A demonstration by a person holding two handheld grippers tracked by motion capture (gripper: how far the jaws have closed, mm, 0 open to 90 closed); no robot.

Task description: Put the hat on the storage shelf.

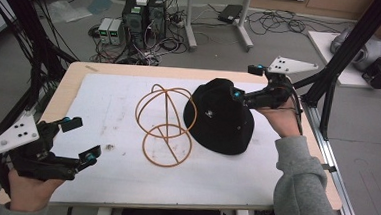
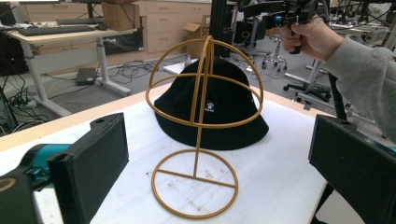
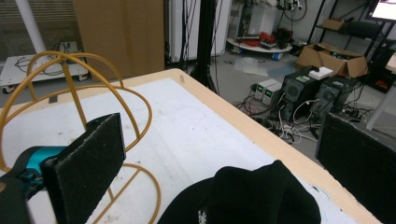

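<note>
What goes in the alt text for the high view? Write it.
A black bucket hat lies on a white table beside an empty gold wire hat stand. The open right gripper hovers over the hat; the open left gripper waits opposite.

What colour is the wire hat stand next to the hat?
Golden yellow: the wire hat stand shows best in the left gripper view, in front of the black hat.

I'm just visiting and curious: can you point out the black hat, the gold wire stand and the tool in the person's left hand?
black bucket hat [image 1: 220, 117], high view, on its crown.
gold wire hat stand [image 2: 200, 135], left gripper view, on its upright stem.
left tool [image 1: 82, 140], high view, midway between its open tips.
</note>
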